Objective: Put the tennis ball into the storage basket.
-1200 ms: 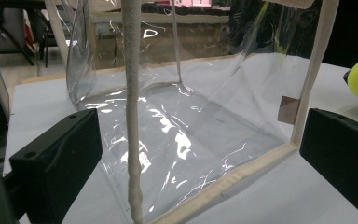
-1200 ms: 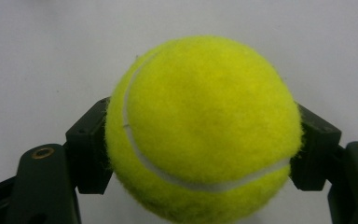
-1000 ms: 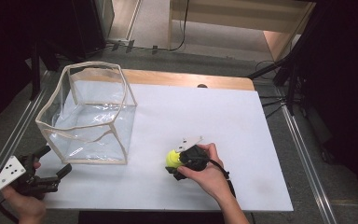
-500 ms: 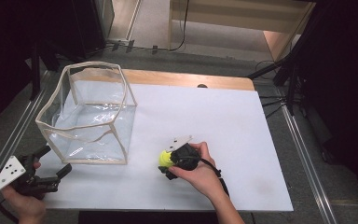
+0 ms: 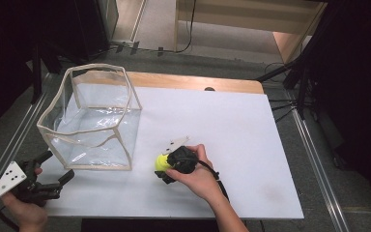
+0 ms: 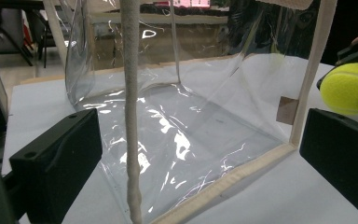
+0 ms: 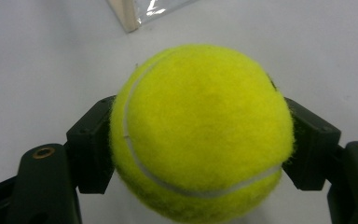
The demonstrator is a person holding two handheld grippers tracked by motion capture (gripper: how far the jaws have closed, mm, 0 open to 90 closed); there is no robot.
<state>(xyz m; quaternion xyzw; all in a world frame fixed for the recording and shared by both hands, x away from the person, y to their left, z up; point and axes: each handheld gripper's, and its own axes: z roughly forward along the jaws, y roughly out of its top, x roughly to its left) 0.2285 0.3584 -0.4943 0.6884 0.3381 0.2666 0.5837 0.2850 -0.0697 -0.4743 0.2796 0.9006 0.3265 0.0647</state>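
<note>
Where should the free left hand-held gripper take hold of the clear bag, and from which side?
Probably the beige-trimmed rim of the clear bag, reached from the person's side where the left hand-held gripper waits open. The bag stands upright and open-topped; its walls are thin, creased film, while the stitched trim gives the jaws a firmer edge.

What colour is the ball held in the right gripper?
The tennis ball is bright yellow-green with a whitish seam, best seen in the right gripper view.

The left hand [image 5: 21, 210] sits at the near left corner of the tabletop [image 5: 251, 145], its left claw [image 5: 53, 169] spread wide with nothing between the jaws. The right hand [image 5: 198, 176] reaches in near the middle, its right claw [image 5: 163, 166] clamped tight on a tennis ball [image 7: 200, 130].
</note>
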